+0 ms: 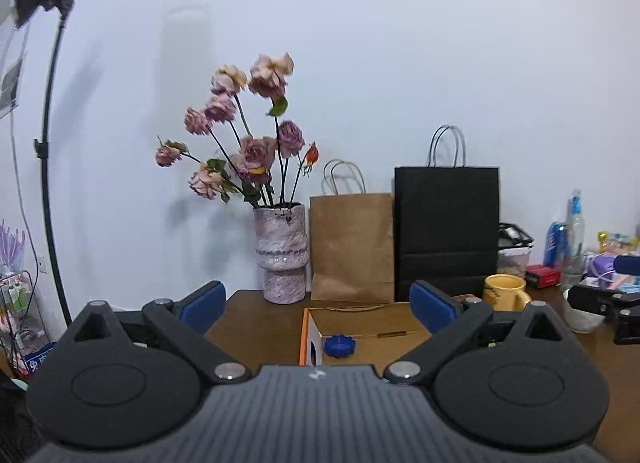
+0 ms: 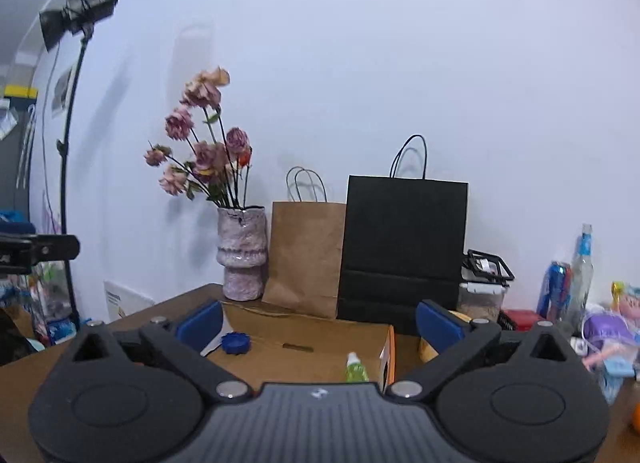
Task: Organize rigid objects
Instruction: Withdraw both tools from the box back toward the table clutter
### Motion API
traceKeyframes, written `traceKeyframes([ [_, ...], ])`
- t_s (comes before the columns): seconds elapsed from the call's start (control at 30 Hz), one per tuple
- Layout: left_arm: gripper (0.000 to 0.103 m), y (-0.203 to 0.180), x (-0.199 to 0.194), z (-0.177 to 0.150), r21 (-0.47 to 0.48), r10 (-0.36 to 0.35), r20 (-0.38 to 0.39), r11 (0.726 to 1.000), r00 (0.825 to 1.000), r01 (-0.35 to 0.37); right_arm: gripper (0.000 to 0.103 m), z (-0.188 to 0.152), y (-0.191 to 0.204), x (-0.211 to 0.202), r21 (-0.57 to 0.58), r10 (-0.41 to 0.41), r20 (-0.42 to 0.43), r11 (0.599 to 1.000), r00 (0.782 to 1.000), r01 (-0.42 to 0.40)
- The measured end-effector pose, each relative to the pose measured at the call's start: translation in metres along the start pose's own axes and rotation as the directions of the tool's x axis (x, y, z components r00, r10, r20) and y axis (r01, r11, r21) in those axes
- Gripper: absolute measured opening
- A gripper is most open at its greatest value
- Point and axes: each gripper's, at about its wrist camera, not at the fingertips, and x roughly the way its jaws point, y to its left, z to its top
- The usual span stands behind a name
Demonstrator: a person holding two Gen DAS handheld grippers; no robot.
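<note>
Your left claw [image 1: 318, 301] hangs spread and empty above the cardboard box [image 1: 372, 337]; your right claw [image 2: 320, 323] likewise; a blue cap [image 2: 235, 343] rests on it.

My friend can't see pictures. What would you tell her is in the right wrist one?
An open gripper points over a cardboard box on a brown table. A blue cap and a small green bottle lie on the box. Behind stand a vase of dried roses, a brown paper bag and a black bag against a white wall.

A lived-in home room; wilted roses [image 1: 240, 135] in a vase [image 1: 281, 251], paper bags [image 1: 352, 247], mug [image 1: 505, 293], cluttered worktop [image 1: 256, 327].
</note>
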Motion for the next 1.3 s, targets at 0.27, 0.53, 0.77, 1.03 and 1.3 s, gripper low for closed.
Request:
traceKeyframes([
  [0.27, 0.103, 0.019, -0.079, -0.031, -0.075, 0.019, 0.016, 0.997, 1.000, -0.018, 0.103, -0.036, 0.009, -0.088, 0.005, -0.008, 0.043, 1.000, 0.999, 0.008],
  [0.53, 0.103, 0.014, -0.149, -0.074, -0.068, 0.012, -0.034, 0.998, 0.999, -0.014, 0.103, -0.067, 0.024, -0.168, 0.049, 0.015, 0.040, 0.999, 0.999, -0.017],
  [0.77, 0.103, 0.015, -0.196, -0.095, -0.003, -0.013, -0.042, 1.000, 0.999, 0.013, 0.103, -0.080, 0.035, -0.227, 0.060, 0.021, 0.003, 0.998, 1.000, -0.021],
  [1.03, 0.103, 0.009, -0.203, -0.095, 0.012, -0.024, -0.016, 1.000, 1.000, 0.024, 0.103, -0.083, 0.027, -0.253, 0.099, 0.007, 0.000, 0.995, 1.000, -0.007],
  [1.3, 0.103, 0.022, -0.208, -0.095, -0.013, -0.042, 0.006, 0.999, 0.999, 0.042, 0.103, -0.072, 0.035, -0.258, 0.084, -0.036, 0.013, 0.996, 0.999, 0.035],
])
